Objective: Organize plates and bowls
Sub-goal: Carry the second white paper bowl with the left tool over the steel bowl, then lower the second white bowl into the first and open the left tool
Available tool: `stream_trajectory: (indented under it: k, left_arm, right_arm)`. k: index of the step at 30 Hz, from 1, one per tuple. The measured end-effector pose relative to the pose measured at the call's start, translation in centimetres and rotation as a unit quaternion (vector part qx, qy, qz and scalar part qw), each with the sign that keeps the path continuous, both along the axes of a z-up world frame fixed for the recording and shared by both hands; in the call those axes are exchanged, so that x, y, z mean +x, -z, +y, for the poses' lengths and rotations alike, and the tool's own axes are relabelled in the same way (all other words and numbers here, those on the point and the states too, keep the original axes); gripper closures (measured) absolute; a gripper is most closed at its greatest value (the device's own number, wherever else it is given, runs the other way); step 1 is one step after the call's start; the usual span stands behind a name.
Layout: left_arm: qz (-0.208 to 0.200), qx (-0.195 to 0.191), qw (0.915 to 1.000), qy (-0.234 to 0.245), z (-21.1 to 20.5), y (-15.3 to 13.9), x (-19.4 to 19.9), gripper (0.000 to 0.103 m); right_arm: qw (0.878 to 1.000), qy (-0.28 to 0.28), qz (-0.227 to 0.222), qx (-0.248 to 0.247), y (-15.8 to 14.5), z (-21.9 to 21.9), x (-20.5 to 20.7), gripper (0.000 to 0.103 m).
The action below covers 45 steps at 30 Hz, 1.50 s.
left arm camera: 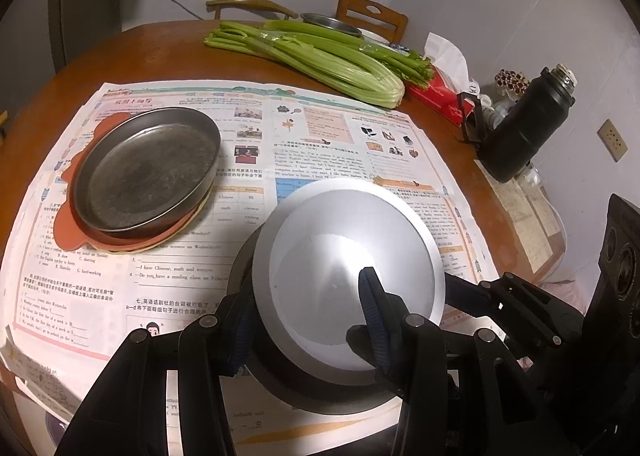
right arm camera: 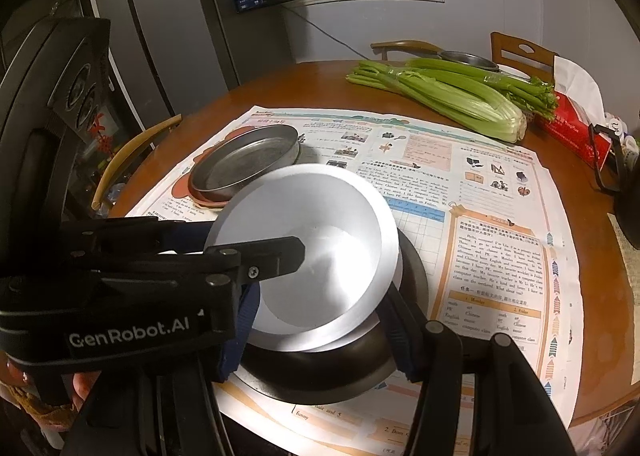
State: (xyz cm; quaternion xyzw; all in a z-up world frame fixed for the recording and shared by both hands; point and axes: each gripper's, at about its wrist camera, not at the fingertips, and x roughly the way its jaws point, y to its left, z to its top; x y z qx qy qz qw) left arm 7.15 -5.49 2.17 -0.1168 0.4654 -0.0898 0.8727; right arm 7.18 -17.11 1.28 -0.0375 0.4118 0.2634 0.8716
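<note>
While tilted over the dark bowl (left arm camera: 280, 376), left tongs (left arm camera: 308, 320) (rim-clamped) on silver bowl (left arm camera: 348, 256).

Silver bowl (left arm camera: 348, 272) atop dark plate (right arm camera: 352, 372)

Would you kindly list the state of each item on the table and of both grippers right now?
Silver bowl: upright, tilted, rim pinched by the left gripper, sitting in the dark bowl.
Dark bowl: upright on the newspaper, under the silver bowl.
Metal pan: empty, resting on an orange mat.
Right gripper: fingers either side of the bowls; grip unclear.
Celery: lying flat.
Black flask: capped, standing upright.
</note>
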Motion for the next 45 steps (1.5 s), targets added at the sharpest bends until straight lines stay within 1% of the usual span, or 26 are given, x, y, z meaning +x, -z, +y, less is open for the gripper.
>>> stream_trajectory:
  k: [14,21,27,34,36,37,41,45]
  left_arm:
    - [-0.002,0.001,1.0000,-0.006,0.3,-0.1,-0.1,0.055]
    - [-0.004,0.000,1.0000,-0.008,0.5,-0.2,-0.3,0.054]
    - [-0.009,0.005,0.9999,-0.009,0.5,-0.5,-0.5,0.052]
    - [-0.020,0.020,0.9995,-0.017,0.7,-1.2,-1.0,0.052]
    - [-0.025,0.026,0.9992,-0.020,0.7,-1.5,-1.1,0.049]
    - [-0.027,0.028,0.9990,-0.022,0.8,-1.6,-1.2,0.045]
    - [-0.038,0.039,0.9981,-0.029,0.9,-2.1,-1.4,0.042]
    - [-0.040,0.040,0.9978,-0.034,1.2,-2.2,-1.6,0.038]
  right_arm:
    - [1.000,0.008,-0.006,-0.006,-0.1,-0.4,-0.1,0.044]
    - [1.000,0.018,-0.020,-0.011,-0.7,-0.7,-0.2,0.044]
    - [0.999,0.024,-0.027,-0.006,-1.1,-1.1,-0.1,0.043]
    - [0.999,0.029,-0.033,0.001,-1.6,-1.5,-0.2,0.043]
    - [0.999,0.031,-0.034,0.004,-1.8,-1.7,-0.2,0.043]
    - [0.999,0.032,-0.035,0.005,-1.8,-1.8,-0.2,0.043]
    - [0.999,0.039,-0.036,0.011,-2.0,-2.2,-0.2,0.043]
    - [0.998,0.044,-0.032,0.017,-2.0,-2.4,0.1,0.043]
